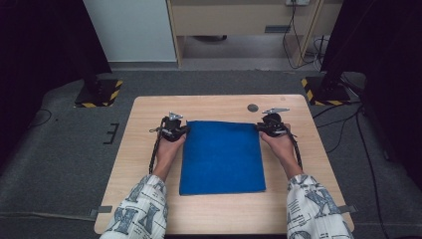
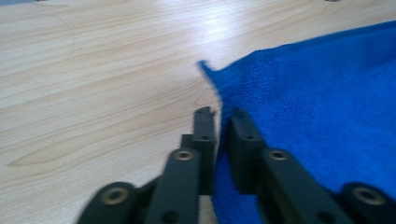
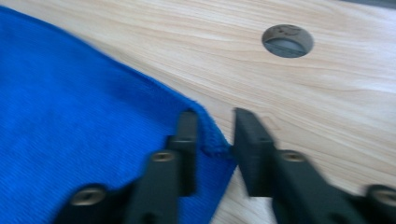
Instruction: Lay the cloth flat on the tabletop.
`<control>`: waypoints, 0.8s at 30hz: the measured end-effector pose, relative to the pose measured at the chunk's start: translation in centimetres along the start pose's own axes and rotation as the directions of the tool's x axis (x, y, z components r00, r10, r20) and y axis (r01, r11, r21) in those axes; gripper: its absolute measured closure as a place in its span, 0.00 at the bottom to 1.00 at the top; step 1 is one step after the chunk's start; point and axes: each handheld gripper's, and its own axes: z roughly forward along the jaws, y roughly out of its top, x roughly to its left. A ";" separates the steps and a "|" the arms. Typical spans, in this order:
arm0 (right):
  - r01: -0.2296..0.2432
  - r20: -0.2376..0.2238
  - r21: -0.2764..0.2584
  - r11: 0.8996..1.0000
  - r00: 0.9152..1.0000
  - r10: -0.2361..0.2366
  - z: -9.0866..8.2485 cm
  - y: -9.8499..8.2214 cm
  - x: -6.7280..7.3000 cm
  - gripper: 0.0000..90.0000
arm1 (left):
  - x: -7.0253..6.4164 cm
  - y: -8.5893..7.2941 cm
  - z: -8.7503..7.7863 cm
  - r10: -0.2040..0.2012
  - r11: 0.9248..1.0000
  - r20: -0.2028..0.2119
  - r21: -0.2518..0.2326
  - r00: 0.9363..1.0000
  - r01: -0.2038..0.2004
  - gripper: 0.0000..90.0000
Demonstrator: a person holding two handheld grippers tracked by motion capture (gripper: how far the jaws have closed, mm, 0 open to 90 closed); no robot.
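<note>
- The blue cloth (image 1: 222,157) lies flat in the middle of the wooden table (image 1: 149,124), folded to a rectangle.
- The left gripper (image 1: 180,130) sits at the cloth's far left corner; in the left gripper view (image 2: 219,126) its jaws stand slightly apart, the cloth's edge in the gap, not pinched.
- The right gripper (image 1: 263,127) sits at the far right corner; its jaws (image 3: 212,133) are parted around the corner (image 3: 215,140), released.
- A round hole (image 1: 253,107) lies in the table just beyond the right gripper.
</note>
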 end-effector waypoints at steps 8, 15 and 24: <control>0.018 0.015 -0.066 0.998 1.000 -0.018 -0.5 0.4 0.4 0.32 | 0.0 0.3 -0.5 0.013 0.999 0.001 -0.039 1.000 -0.013 0.49; 0.026 0.039 -0.068 0.997 0.999 -0.024 -1.5 0.7 0.8 0.26 | -0.4 0.6 -1.4 0.016 1.000 0.014 -0.024 1.000 -0.015 0.37; 0.046 0.023 -0.080 0.996 0.999 -0.044 -2.8 0.2 2.3 0.29 | -0.7 0.9 -1.9 0.017 1.000 0.001 -0.022 1.000 -0.017 0.28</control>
